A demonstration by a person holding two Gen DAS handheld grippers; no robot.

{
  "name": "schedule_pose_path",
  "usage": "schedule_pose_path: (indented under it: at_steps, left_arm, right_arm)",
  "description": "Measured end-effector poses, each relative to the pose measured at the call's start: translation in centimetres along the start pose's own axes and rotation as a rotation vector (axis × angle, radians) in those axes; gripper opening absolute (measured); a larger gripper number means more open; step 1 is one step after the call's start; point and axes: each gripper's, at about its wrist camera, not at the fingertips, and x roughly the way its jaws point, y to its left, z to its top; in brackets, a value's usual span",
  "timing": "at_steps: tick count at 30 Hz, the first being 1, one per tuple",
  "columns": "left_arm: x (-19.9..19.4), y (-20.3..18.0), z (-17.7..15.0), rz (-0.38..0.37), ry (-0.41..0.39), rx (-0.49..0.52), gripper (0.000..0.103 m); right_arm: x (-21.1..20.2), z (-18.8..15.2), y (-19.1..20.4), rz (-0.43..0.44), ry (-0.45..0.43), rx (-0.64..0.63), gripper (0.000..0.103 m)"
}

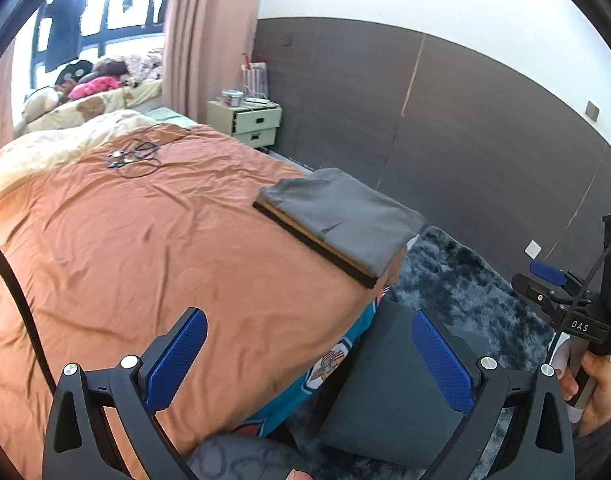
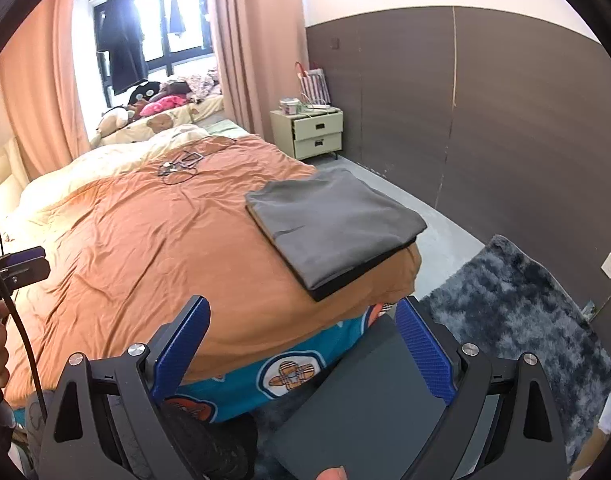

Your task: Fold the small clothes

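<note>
Your left gripper (image 1: pixel 309 360) has its blue fingers (image 1: pixel 177 360) spread wide, and nothing is between them. It hangs over the near corner of the bed (image 1: pixel 145 248), above the orange blanket (image 1: pixel 125 220).

Your right gripper (image 2: pixel 301 352) is the same: its blue fingers (image 2: pixel 423 356) are wide apart and hold nothing. It is also over the near edge of the bed (image 2: pixel 145 248). You can see this gripper (image 1: pixel 545 276) from the side at the right edge of the left camera view, with your hand (image 1: pixel 597 388) on its handle.

The folded clothes (image 1: pixel 341 212) sit in a neat pile near the corner of the bed, on top of the orange blanket. The top piece is grey. Under it you can see a tan layer and a black layer along the edge. In the right camera view the pile (image 2: pixel 333 220) lies flat, right by the blanket's corner, well apart from both grippers.

Below the blanket hangs a blue sheet (image 2: pixel 289 372) with cartoon pictures. A dark flat thing (image 2: pixel 365 412) lies low beside the bed, under your right gripper. A fluffy dark rug (image 2: pixel 521 312) is on the floor. Some black cords (image 1: pixel 135 156) lie far up on the blanket. A small pale nightstand (image 2: pixel 317 132) stands by the dark wall.
</note>
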Motion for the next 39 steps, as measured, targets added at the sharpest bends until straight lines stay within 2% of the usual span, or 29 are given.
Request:
schedule_pose_path:
  at_steps: [3,6,15,18,29,39]
  left_arm:
    - [-2.5,1.0,-1.7,0.018,-0.024,-0.014,0.103]
    - [-5.5,2.3,-3.6,0.026,-0.043,-0.069,0.103]
    - [-12.0,4.1,-8.5,0.162,-0.101,-0.093,0.103]
    - [-13.2,5.0,-10.3,0.176,-0.106,-0.124,0.103]
    - [-16.1,6.5,-16.4,0.304,-0.153,-0.165,0.103]
    - [-16.5,7.2,-19.0,0.371,-0.178,-0.17,0.103]
  right_arm:
    - [-0.8,-0.9,0.6,0.02,-0.01,0.003,0.094]
    - [-1.6,-2.0,1.4,0.044,-0.017,-0.001,0.094]
    - [-3.6,-5.1,3.0,0.119,-0.045,0.014,0.094]
    - [-3.4,-5.9,3.3,0.13,-0.051,0.019,0.094]
    - [-2.6,-8.4,5.5,0.173,-0.065,-0.007,0.094]
    - [-1.3,-10.5,8.3,0.184,-0.044,-0.051,0.094]
